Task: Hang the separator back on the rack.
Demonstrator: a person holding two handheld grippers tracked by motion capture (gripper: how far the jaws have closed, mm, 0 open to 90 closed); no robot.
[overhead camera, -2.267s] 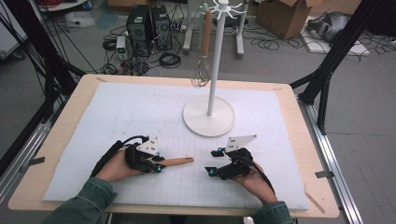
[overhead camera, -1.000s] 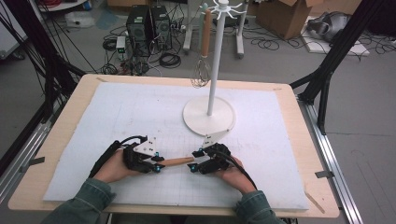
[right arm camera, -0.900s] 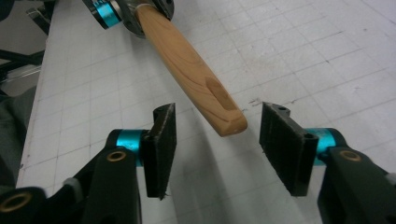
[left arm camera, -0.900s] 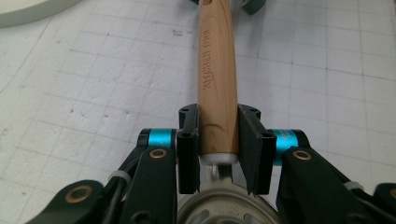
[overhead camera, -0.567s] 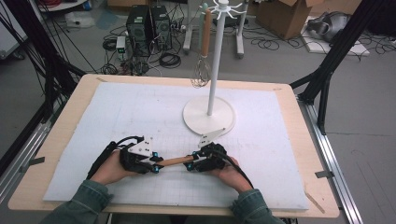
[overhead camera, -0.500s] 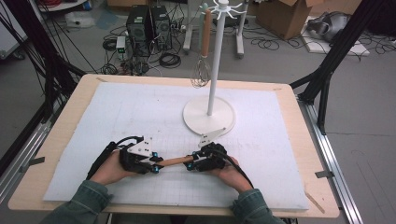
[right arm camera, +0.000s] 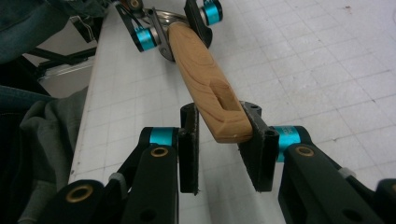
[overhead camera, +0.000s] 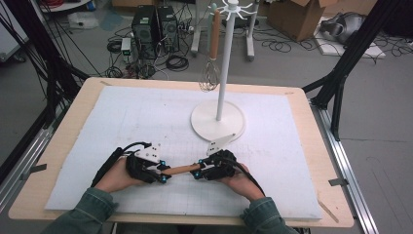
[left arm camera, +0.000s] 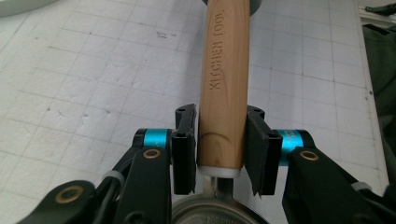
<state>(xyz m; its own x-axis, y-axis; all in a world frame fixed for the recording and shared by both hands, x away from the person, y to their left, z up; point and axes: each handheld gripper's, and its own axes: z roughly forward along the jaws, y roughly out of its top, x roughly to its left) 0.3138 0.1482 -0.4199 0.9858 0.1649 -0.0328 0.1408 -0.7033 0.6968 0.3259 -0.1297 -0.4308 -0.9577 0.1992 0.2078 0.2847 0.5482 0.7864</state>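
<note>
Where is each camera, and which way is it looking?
High view: above the person's side, looking forward and down on the table; forearms and both hands show.
Left gripper view: on the left gripper, looking along its jaws at the wooden handle.
Right gripper view: on the right gripper, looking along the handle's tip; a sleeve shows.
Shared: the wooden handle and white mat.

Even, soft lighting with faint shadows; the high view looks slightly blurred.

White stand [overhead camera: 217, 119] blocks ahead; the mat [overhead camera: 122, 122] lies open leftward.
</note>
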